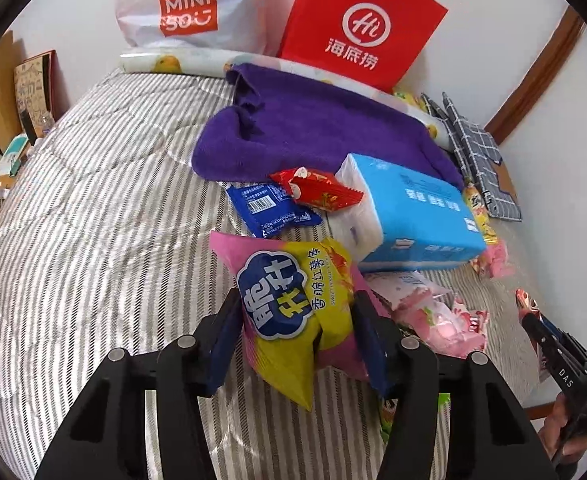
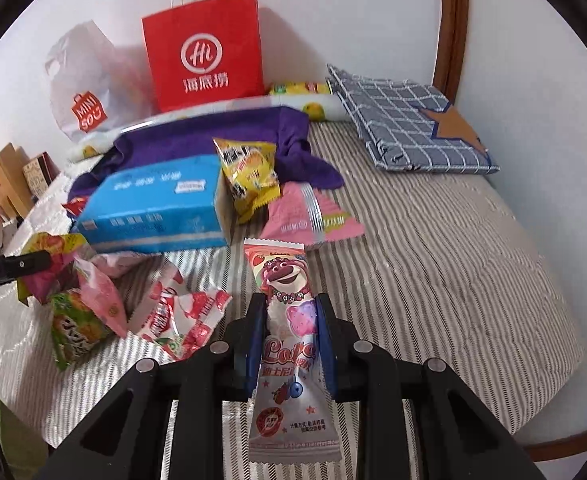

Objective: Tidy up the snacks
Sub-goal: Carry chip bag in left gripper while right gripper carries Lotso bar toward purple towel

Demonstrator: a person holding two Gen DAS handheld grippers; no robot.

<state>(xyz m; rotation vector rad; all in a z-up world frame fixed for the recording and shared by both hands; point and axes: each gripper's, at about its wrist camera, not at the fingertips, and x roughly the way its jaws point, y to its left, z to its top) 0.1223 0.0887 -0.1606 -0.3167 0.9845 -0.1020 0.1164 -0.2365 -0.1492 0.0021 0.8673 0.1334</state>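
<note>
Your left gripper [image 1: 297,332] is clamped on the pink and yellow sweet-potato chip bag [image 1: 293,312], but the pads catch only the puffy middle of it, and the bag hangs crooked between the fingers. Such an air-filled bag can slide out if you swing the hand fast, and it would fall back on the pile of snacks near the blue tissue pack [image 1: 409,216].

Your right gripper [image 2: 291,340] pinches the slim strawberry-bear packet [image 2: 283,312] across its narrow body. The long lower end hangs free below the fingers, so I think it can twist in the grip or catch on the red and white candy packet [image 2: 177,316] just at its left.

Both grippers point steeply down toward the striped bed cover [image 2: 433,248], the left one over the near middle, the right one at the near side of the heap. The red paper bag [image 2: 205,52] stands far, against the wall.
</note>
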